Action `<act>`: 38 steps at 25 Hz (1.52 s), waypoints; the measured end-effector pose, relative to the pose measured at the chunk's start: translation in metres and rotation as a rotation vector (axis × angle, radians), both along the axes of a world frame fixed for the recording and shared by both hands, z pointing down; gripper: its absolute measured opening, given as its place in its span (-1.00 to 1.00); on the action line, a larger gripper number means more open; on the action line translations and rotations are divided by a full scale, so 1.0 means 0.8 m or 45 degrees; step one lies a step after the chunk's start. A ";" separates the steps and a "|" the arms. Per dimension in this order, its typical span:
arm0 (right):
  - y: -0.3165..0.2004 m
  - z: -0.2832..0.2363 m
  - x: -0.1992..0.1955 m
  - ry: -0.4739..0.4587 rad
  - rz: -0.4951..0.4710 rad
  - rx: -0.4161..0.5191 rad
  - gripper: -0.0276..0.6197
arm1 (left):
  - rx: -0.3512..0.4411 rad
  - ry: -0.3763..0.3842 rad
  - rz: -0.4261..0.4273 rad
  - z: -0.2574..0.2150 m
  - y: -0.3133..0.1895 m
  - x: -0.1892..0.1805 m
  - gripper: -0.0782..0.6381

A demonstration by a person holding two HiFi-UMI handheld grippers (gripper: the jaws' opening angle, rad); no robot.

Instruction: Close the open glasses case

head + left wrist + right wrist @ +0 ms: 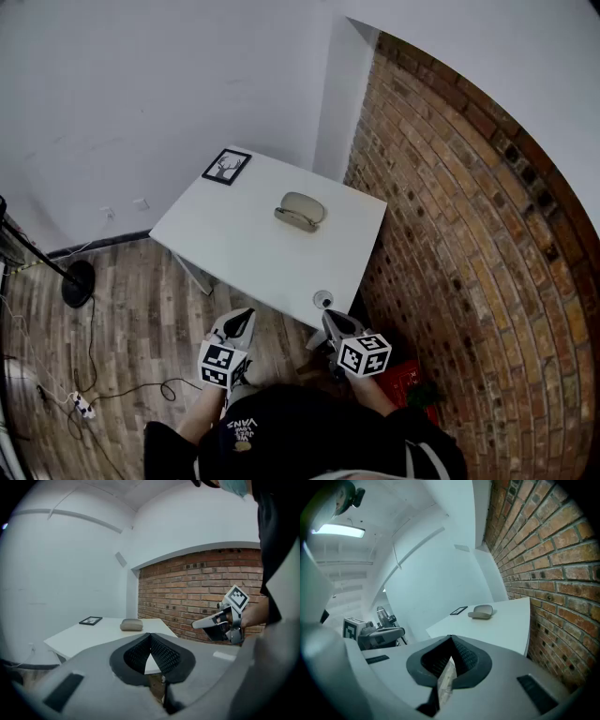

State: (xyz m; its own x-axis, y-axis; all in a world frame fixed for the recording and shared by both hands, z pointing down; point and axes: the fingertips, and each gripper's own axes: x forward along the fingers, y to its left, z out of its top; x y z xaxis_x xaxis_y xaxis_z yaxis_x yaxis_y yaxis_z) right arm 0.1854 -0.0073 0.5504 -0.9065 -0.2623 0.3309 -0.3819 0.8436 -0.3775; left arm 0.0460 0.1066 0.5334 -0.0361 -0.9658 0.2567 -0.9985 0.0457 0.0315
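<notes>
The beige glasses case (300, 211) lies on the white table (244, 244), towards the far side, with its lid raised. It also shows far ahead as the case (131, 625) in the left gripper view and the case (482, 612) in the right gripper view. My left gripper (242, 320) and right gripper (336, 322) hover side by side off the table's near edge, well short of the case. Both are shut with nothing between the jaws, as seen at the left gripper (150, 635) and the right gripper (451, 639).
A small black picture frame (226, 166) lies at the table's far left corner. A small round object (322, 299) sits at the near edge. A brick wall (469, 234) runs along the right, with a red crate (401, 380) below it. A stand base (77, 282) and cables lie on the floor at left.
</notes>
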 end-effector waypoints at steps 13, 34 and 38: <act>-0.025 -0.015 -0.033 -0.107 0.064 0.034 -0.63 | 0.031 0.097 0.101 0.008 -0.027 -0.024 0.05; -0.092 -0.008 -0.198 -0.059 0.595 -0.036 -0.18 | -0.063 0.156 0.643 0.006 -0.158 -0.223 0.42; -0.097 -0.006 -0.216 -0.076 0.707 -0.038 -0.19 | -0.075 0.137 0.737 0.006 -0.175 -0.254 0.42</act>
